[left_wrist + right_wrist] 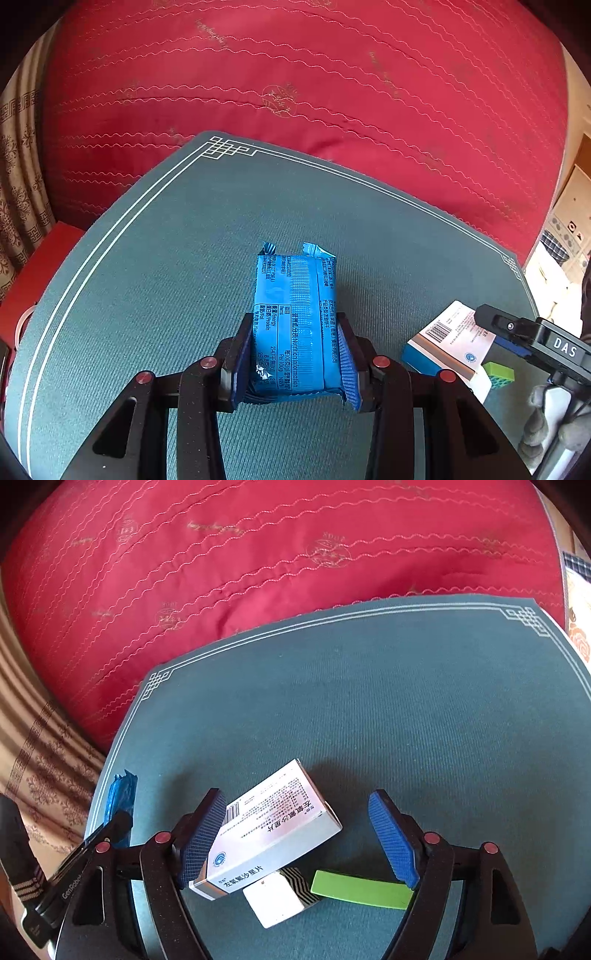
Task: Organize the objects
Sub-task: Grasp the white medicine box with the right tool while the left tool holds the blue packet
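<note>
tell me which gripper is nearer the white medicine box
Right. The right gripper has its open jaws around the white medicine box, one pad against its side. The left gripper is off to the box's left, shut on the blue snack packet.

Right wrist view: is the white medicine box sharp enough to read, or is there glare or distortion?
Right wrist view: white medicine box sharp, print legible, no glare, soft shadow on the teal mat; edges bow from fisheye. Left wrist view: blue snack wrapper equally crisp.
</note>
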### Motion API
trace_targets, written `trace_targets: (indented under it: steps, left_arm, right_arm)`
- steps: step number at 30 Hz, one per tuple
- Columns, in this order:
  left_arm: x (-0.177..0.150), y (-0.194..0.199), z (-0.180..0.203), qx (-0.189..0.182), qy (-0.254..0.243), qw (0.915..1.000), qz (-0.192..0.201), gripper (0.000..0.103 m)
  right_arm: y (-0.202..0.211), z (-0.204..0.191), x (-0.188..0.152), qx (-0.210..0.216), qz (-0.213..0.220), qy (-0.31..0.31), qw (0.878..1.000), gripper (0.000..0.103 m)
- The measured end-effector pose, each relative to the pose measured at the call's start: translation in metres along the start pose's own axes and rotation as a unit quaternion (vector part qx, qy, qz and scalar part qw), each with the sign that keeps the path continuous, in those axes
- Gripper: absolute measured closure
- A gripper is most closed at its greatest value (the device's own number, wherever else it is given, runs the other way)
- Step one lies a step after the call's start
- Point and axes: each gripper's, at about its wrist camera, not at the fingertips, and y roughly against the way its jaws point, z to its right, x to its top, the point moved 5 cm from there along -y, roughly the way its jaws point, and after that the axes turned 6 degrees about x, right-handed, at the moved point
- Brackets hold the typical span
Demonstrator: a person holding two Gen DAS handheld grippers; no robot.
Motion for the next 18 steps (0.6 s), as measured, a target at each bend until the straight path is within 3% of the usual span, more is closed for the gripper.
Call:
trace_targets:
  steps: [11,18]
  left_arm:
    - [0.011,0.005,-0.021,0.003,0.031,0.9995,0.006,0.060]
    - [0.020,0.006,-0.046,0.021,0.055,0.9982,0.011,0.060]
  right_arm:
    - [-0.034,-0.057,-0.018,-0.005,-0.028,0.100,0.995,0.022]
    - [-0.048,-0.098,-0.048,0.037,-0.061,0.167,0.983,0.022]
